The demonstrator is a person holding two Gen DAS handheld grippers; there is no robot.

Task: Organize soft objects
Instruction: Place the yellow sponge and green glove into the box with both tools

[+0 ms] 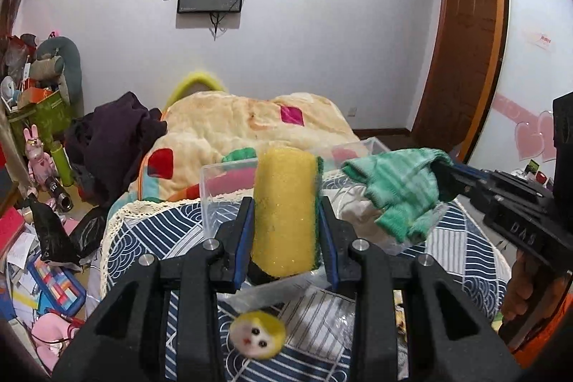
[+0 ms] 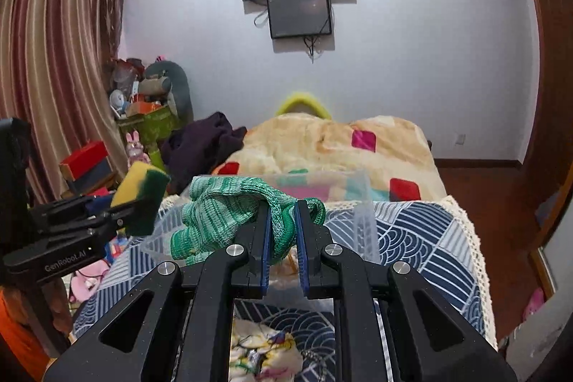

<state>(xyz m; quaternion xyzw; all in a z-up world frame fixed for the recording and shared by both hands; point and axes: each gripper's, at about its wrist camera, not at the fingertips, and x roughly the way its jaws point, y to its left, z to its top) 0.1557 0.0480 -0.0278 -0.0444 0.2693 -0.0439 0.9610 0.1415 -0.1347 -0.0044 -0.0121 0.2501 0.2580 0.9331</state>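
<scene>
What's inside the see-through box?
The box looks mostly empty. Colours seen through its walls are the blanket behind. The sponge and green glove hide part of its floor.

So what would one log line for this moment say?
left hand-held gripper: shut on sponge | right hand-held gripper: shut on green glove | both above clear bin

The clear plastic bin (image 1: 229,174) sits on the blue wave-patterned cloth (image 1: 150,231). Behind it lies the cream patchwork blanket (image 1: 232,117) (dark heaped clothes (image 1: 111,131) to its left).
</scene>
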